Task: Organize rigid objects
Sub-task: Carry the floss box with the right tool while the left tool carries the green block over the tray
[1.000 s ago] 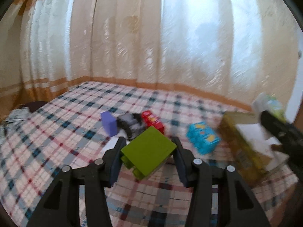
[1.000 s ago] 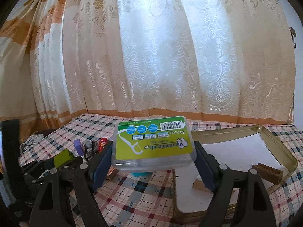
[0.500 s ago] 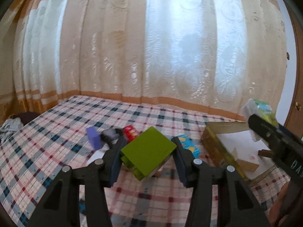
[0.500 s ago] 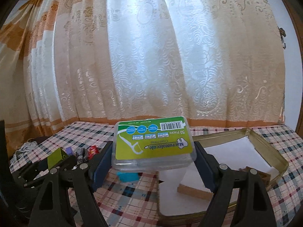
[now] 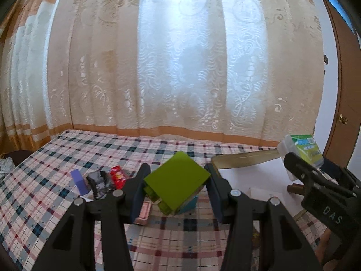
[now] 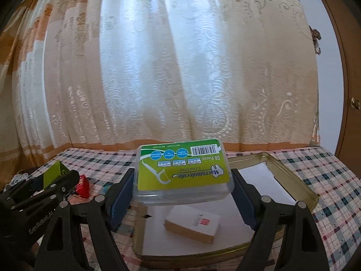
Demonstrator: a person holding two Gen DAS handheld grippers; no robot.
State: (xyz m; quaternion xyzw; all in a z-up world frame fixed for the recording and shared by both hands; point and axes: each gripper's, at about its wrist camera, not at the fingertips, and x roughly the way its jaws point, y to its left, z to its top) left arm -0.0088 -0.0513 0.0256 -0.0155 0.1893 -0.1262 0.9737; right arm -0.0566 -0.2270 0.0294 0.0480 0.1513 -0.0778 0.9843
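While each hand-held gripper carries one object above the checked cloth, a gold-rimmed tray lies below the right one.

Clamped between the pads of the left hand-held gripper (image 5: 178, 188), the lime-green square plastic block (image 5: 177, 177) hangs tilted on one corner over the plaid tablecloth (image 5: 56, 194); the right hand-held gripper (image 6: 182, 192) squeezes a clear plastic dental-floss box with a green label (image 6: 182, 169), held level above the shallow gold-edged tray with a white floor (image 6: 291, 180). A flat tan-sided card box with a white top (image 6: 193, 224) rests inside that tray. On the cloth to the left lie a small purple block (image 5: 79, 180), a crumpled dark wrapper (image 5: 99, 184) and a red packet (image 5: 118, 176) close together, with a pink flat piece (image 5: 144, 213) and a teal box (image 5: 188, 205) just beneath the green block. Pale patterned curtains (image 5: 180, 67) hang behind the scene.
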